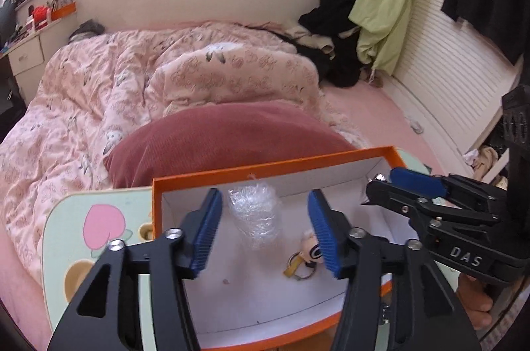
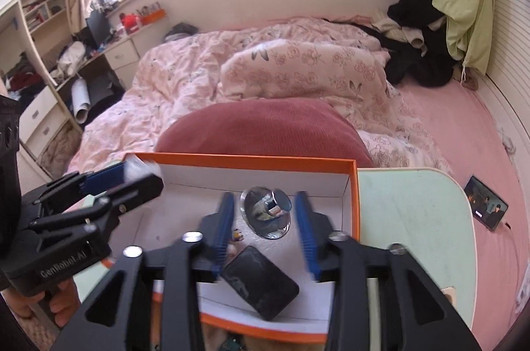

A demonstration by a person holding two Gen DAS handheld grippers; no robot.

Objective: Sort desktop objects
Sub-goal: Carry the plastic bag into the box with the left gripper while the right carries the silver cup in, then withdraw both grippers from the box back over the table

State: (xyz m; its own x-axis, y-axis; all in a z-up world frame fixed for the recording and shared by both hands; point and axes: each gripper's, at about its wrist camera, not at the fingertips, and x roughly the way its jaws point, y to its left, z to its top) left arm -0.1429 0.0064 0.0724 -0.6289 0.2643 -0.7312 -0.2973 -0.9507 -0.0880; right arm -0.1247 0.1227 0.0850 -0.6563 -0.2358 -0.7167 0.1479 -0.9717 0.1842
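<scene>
both tongs part-open, empty | left tongs (image 1: 265,231) | right tongs (image 2: 265,231)

R gripper finger (image 1: 415,185) is blocking the orange box's (image 1: 265,167) far corner; keychain (image 1: 306,255) is hiding partly behind L pad (image 1: 326,238).

Orange box (image 2: 352,185) walls (low) ring clutter; open above.

Black grippers, ribbed blue fingers (image 1: 207,231), silver screws, "DAS" lettering.
</scene>
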